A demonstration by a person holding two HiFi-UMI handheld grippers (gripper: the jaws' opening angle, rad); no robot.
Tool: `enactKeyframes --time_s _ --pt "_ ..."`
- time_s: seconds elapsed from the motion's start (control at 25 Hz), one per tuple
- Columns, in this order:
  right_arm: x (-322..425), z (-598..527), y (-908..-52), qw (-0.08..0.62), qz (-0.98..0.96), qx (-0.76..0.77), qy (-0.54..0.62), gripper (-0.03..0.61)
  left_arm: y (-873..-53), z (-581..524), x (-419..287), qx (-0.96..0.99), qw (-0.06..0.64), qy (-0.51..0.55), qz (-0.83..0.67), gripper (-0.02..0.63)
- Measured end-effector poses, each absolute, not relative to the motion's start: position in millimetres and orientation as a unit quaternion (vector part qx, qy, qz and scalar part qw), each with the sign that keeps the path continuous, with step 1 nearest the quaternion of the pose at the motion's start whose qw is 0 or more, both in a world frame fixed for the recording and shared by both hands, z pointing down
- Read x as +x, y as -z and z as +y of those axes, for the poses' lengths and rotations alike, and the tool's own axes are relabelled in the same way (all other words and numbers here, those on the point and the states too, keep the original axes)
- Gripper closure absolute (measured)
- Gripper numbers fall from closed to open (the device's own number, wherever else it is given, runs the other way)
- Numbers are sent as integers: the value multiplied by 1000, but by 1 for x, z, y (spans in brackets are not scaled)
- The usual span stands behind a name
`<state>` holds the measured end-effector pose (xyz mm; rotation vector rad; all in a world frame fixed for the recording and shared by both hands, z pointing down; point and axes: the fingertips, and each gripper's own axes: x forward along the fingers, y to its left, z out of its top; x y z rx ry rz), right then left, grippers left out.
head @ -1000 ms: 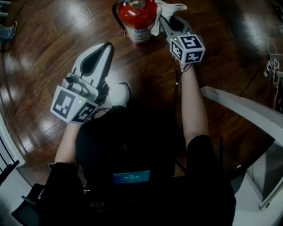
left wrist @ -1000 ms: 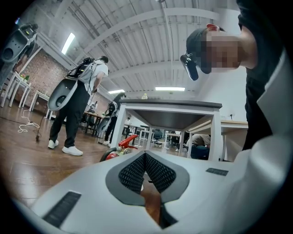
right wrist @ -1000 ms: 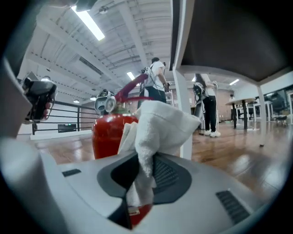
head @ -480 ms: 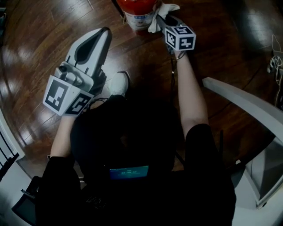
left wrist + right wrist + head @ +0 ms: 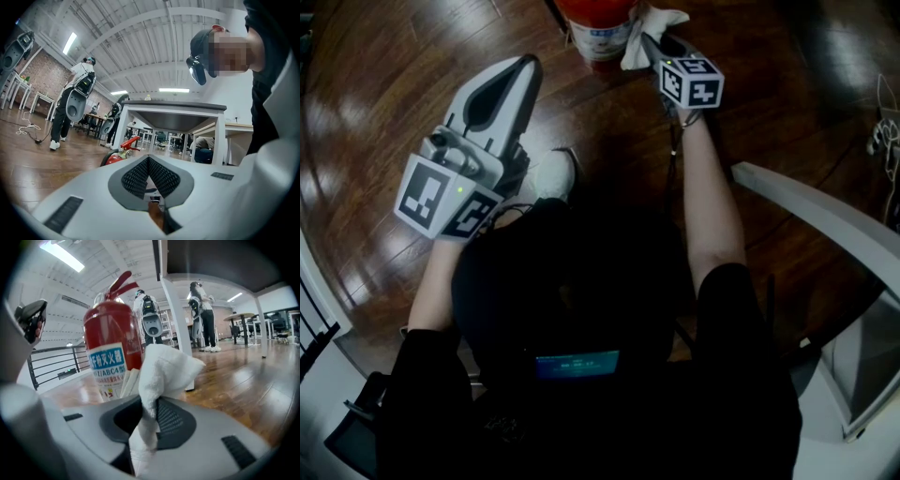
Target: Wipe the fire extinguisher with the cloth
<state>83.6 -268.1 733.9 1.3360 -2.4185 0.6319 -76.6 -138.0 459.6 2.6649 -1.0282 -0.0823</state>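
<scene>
A red fire extinguisher (image 5: 598, 21) with a white label stands on the wooden floor, cut off by the head view's top edge. My right gripper (image 5: 648, 42) is shut on a white cloth (image 5: 651, 28), which bunches up just right of the cylinder; whether the two touch I cannot tell. In the right gripper view the cloth (image 5: 163, 369) sticks up from the right gripper (image 5: 147, 411), in front of the extinguisher (image 5: 112, 350) and its blue label. My left gripper (image 5: 525, 67) is shut and empty, to the left of and nearer than the extinguisher (image 5: 116, 157).
A white table (image 5: 173, 110) stands behind the extinguisher; its leg (image 5: 176, 319) rises just right of the cloth. A white curved frame (image 5: 825, 225) lies at the right. A white shoe (image 5: 549, 176) rests below the left gripper. People (image 5: 75, 103) stand far off.
The extinguisher has slid up to the top edge of the head view. The right gripper stays beside it with the cloth. The left gripper has shifted a little forward and left.
</scene>
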Motion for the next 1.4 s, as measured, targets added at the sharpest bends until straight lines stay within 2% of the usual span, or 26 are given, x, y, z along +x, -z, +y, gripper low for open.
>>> enactKeyframes --time_s 0.4,0.64,0.96,1.4 --pt "122 -306 -564 6 -858 501 -113 483 -457 -133 -51 935 137 25 -327 615" --pt "116 -300 -496 -4 -864 504 -12 483 -458 -132 -54 933 139 21 -332 615" --pt "96 -317 -523 29 -873 487 -4 485 -464 -132 -58 931 142 10 -336 615" --pt "72 -329 -633 81 -888 438 -112 491 -467 -141 -69 928 146 8 -343 615"
